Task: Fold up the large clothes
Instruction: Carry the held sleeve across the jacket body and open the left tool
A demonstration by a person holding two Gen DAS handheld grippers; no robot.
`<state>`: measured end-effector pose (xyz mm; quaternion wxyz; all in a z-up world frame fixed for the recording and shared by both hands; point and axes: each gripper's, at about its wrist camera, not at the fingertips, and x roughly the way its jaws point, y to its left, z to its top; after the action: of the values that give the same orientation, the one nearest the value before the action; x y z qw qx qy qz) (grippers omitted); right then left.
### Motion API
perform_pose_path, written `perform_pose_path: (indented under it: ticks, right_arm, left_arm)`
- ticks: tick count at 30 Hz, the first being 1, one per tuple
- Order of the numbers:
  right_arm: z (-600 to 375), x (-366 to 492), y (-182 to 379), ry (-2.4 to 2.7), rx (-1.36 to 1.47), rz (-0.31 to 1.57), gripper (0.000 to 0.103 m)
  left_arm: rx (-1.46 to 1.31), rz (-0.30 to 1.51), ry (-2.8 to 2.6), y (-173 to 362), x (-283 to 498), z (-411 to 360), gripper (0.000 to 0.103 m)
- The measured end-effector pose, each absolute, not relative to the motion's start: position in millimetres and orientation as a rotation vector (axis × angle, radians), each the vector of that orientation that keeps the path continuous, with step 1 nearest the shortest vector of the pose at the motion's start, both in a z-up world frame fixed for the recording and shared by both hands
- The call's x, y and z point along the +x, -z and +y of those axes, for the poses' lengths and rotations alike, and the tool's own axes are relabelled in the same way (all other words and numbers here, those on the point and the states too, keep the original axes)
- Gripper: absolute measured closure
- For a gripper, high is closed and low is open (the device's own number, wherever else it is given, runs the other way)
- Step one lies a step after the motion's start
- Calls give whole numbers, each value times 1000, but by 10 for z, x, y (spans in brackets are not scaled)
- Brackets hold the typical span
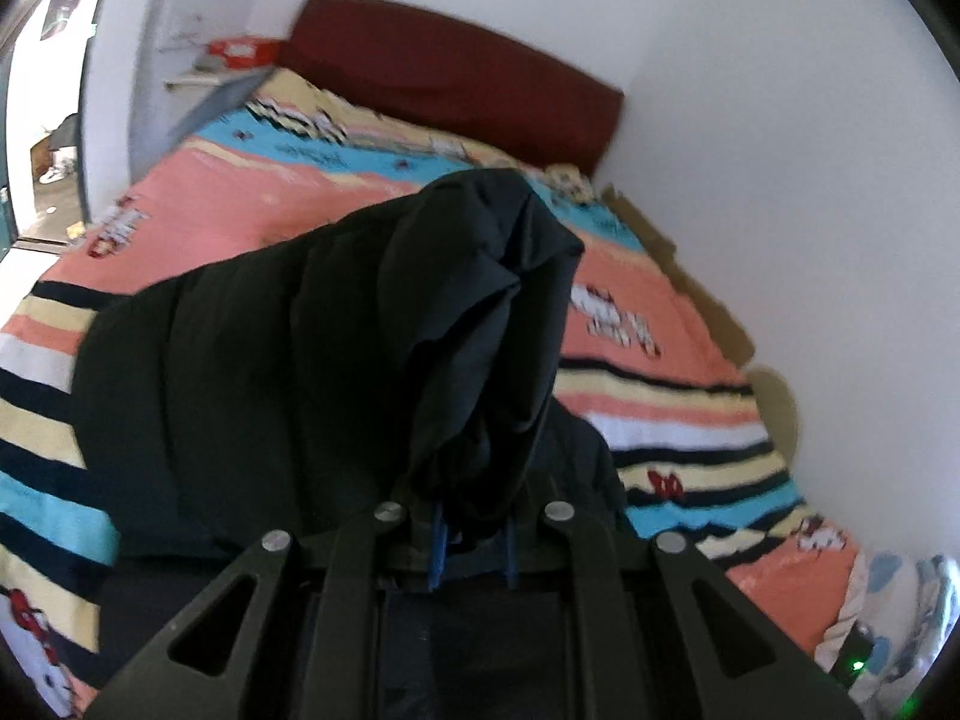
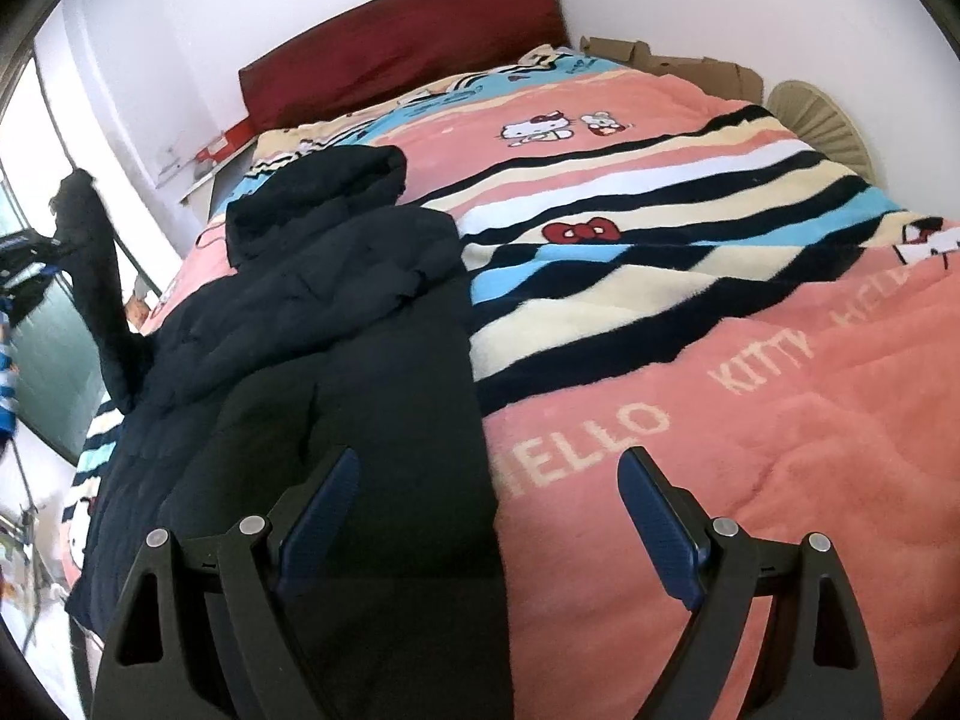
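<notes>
Lying along the left side of the bed, the dark padded jacket [image 2: 336,300] has its hood toward the red headboard [image 2: 396,42] and its hem toward the foot edge, where the right gripper [image 2: 486,480] hangs over it. One sleeve [image 2: 96,276] is lifted off the bed's left edge, stretched up and outward. In the left wrist view that sleeve [image 1: 480,330] bunches and droops straight out of the left gripper [image 1: 474,516], whose jaws are clenched on the fabric, blue pads barely showing beside it. The right gripper is released, its blue pads [image 2: 324,510] standing wide apart, one above the jacket's hem and the other above the pink Hello Kitty blanket [image 2: 720,420]; it touches nothing that I can see.

The step in hand looks like folding the sleeve across the body. To do it well, the left gripper should keep its clamp and carry the sleeve over the jacket's chest, laying it flat rather than dropping it in a heap, since the padded cloth bunches easily. The free right gripper could pin the hem or the near shoulder so the whole jacket does not drag sideways. The jacket's right edge already runs fairly straight down the blanket, worth preserving.
</notes>
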<state>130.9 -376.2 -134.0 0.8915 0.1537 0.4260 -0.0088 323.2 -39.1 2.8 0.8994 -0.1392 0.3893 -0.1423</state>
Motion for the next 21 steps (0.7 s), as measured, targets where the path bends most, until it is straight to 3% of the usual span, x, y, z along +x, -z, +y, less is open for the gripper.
perform_pose_path:
  ticks: [9,14,19,21]
  right_arm:
    - [-3805,1358,1433,42,315,897,16]
    - [-3816,1367,1500,38,327,911,16]
    - [-3827,1374,1540,45,337,920,16]
    - [-3834,1369,1550,47,339,922,16]
  left_arm:
    - [-154,963,309,964,3590,-1469,90]
    - [-116,1026,285,1424,3659,-1661,88]
    - [-128,1056,280,1610,3682,-1669,78]
    - [-142,1058,294,1591,3660,-1666,63]
